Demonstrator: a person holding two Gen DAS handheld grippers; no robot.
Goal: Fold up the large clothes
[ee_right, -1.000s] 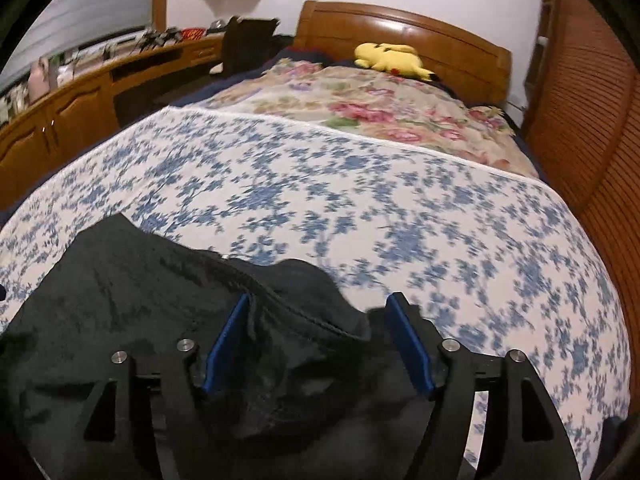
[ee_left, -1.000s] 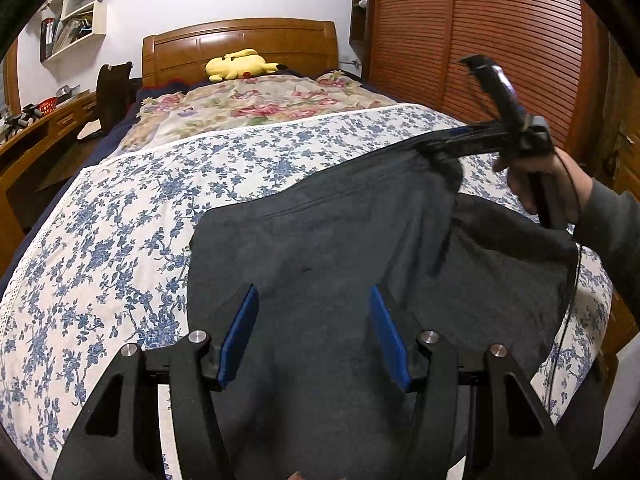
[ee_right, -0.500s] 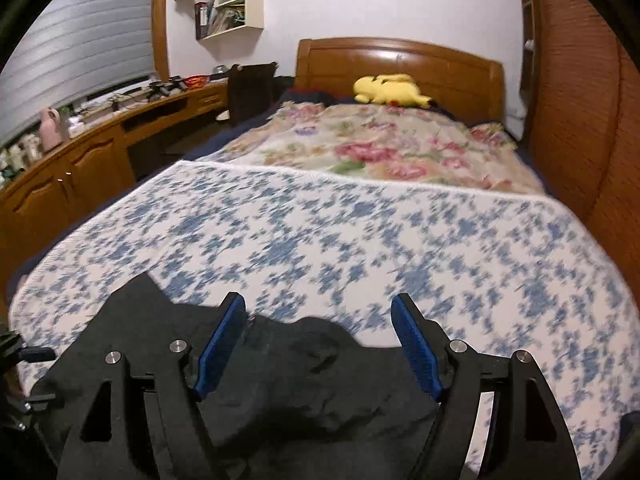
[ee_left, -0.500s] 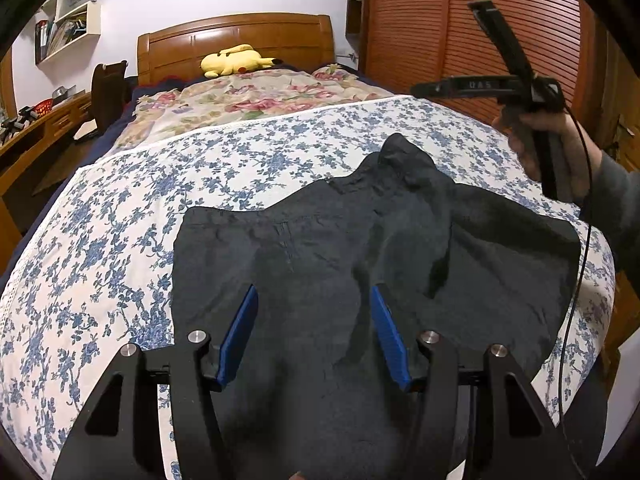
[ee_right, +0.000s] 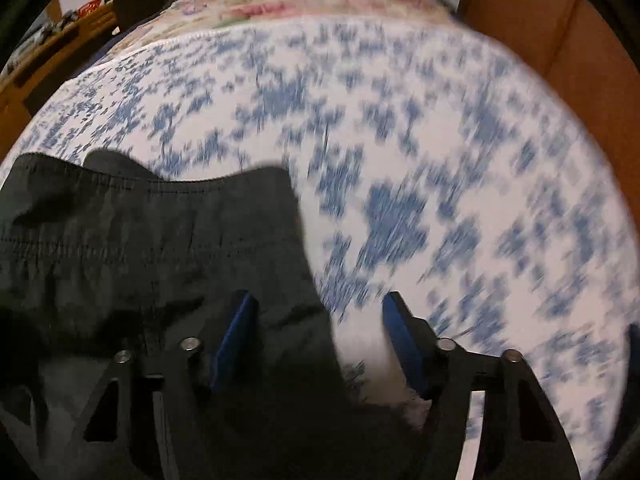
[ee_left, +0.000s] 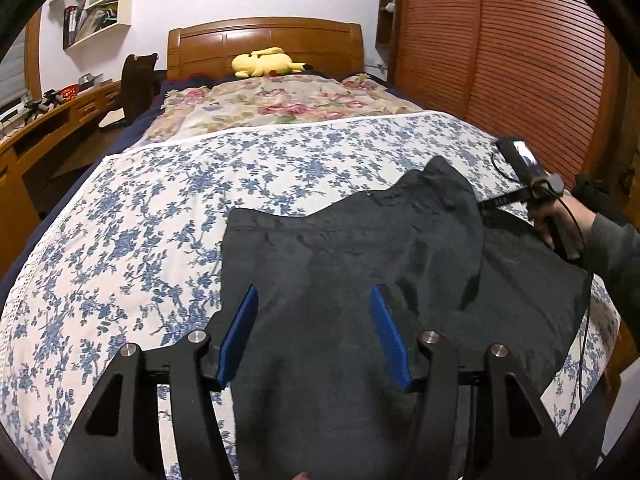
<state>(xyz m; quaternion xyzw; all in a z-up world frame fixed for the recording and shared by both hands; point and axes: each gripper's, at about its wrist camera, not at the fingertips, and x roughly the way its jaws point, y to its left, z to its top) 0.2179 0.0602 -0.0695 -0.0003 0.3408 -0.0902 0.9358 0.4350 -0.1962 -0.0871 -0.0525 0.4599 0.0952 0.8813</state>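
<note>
Left wrist view: bed (ee_left: 120,240) with blue floral cover fills the frame; dark garment (ee_left: 360,272) lies on its near half, from 6 o'clock out toward 3 o'clock, one corner peaked up at 1 o'clock. Left tongs (ee_left: 314,332) stand part open above the cloth, pads clear of it, holding nothing. Right tongs (ee_right: 316,340), seen in the blurred right wrist view, have just been closing; the garment's right edge lies between the pads, which do not yet press on it. Judgement: take a firm bite on that hem before lifting, and carry it flat so the peaked corner does not bunch. Open cover lies from 9 to 12 o'clock; wardrobe (ee_left: 520,60) crowds 2 o'clock. Yellow plush (ee_left: 268,62) sits well apart at the headboard.
</note>
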